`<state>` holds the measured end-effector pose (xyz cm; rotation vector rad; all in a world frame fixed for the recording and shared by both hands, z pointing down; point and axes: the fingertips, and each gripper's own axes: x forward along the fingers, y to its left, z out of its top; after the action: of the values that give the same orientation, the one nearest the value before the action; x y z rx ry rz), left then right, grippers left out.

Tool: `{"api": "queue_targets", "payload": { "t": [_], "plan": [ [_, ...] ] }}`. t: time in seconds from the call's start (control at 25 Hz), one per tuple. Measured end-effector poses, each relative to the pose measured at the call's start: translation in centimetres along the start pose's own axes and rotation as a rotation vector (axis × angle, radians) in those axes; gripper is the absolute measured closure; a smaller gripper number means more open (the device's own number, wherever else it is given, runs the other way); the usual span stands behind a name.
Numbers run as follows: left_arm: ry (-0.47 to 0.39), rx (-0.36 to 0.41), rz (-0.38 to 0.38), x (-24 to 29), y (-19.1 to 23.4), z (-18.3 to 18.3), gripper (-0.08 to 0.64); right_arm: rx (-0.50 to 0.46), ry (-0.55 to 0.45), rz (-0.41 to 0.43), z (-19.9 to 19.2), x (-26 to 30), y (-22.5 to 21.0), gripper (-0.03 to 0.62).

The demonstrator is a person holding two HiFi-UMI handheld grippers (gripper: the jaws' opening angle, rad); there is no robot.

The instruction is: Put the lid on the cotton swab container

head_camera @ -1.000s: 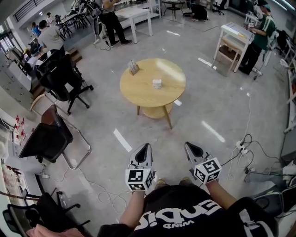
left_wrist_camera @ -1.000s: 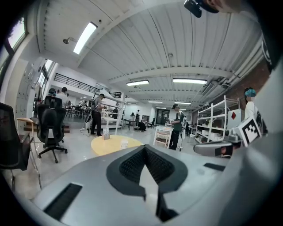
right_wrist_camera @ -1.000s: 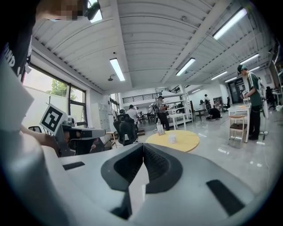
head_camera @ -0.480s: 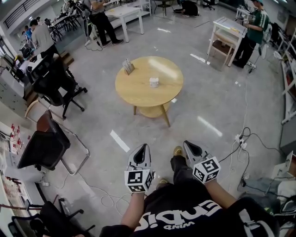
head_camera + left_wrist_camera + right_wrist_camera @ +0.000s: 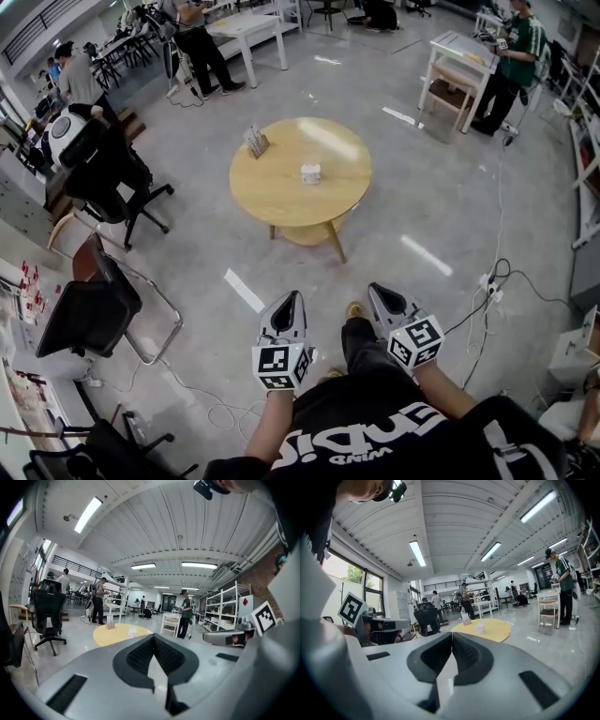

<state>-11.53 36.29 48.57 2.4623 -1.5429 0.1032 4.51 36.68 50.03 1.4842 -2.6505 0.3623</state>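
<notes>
A: Where is the container (image 5: 310, 173) sitting?
B: On the round counter (image 5: 272, 192), well apart from the left gripper (image 5: 295, 294) and right gripper (image 5: 374, 288), and too small for making out any detail.
A: Are they holding anything?
B: No, both are pressing their jaws together, gripping nothing.

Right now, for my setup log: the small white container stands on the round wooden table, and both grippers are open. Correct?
No: the left gripper and right gripper are both shut, as each gripper view shows. The small white container does stand on the round wooden table.
</notes>
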Motion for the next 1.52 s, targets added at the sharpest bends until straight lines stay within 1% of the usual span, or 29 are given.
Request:
{"api": "queue_targets", "payload": {
  "t": [0.2, 0.44, 0.68, 0.84, 1.04, 1.24, 1.52],
  "plan": [
    [0.000, 0.000, 0.000, 2.1, 1.0, 1.0, 0.549, 0.009, 0.005, 0.003, 0.8, 2.2, -1.6, 0.589],
    [0.008, 0.002, -0.017, 5.6, 2.2, 1.8, 0.549, 0.018, 0.013, -0.008, 1.6, 4.8, -3.5, 0.589],
    [0.015, 0.003, -0.029, 9.7, 2.9, 2.6, 0.549, 0.032, 0.013, -0.021, 2.7, 7.9, -6.5, 0.589],
    [0.020, -0.001, -0.030, 12.5, 3.4, 3.9, 0.549, 0.032, 0.008, -0.014, 4.1, 10.1, -8.2, 0.589],
    [0.016, 0.003, -0.016, 16.0, 3.7, 5.4, 0.549, 0.028, 0.011, -0.005, 5.9, 12.0, -11.2, 0.589],
    [0.013, -0.007, 0.011, 18.8, 4.3, 6.2, 0.549, 0.021, 0.013, 0.013, 7.0, 14.2, -13.8, 0.589],
    [0.003, -0.017, 0.060, 21.8, 5.1, 7.0, 0.549, 0.010, 0.020, 0.064, 8.0, 17.2, -16.4, 0.589]
  ]
}}
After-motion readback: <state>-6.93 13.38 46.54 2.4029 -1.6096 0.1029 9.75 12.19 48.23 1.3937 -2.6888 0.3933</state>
